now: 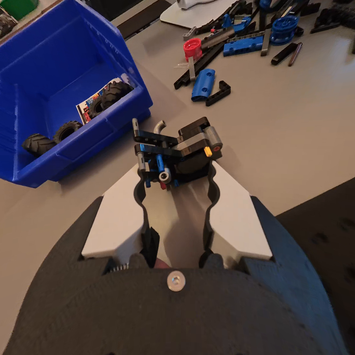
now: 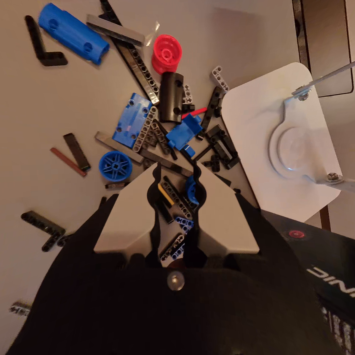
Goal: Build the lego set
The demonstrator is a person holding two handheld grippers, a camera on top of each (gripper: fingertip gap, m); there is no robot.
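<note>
1. Gripping a partly built lego assembly in the left gripper, above the grey table, beside a blue bin.
2. Hovering with the right gripper parted and empty over loose lego pieces.

Left wrist view looks obliquely along the table; right wrist view looks steeply down, close. Both share the red wheel.

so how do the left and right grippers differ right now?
The left gripper is shut on the partly built assembly, held above the table; the right gripper holds nothing. The left points at bare table near the blue bin; the right hangs over the loose parts pile, fingers apart. Both have the same white fingers with wavy black pads.
</note>
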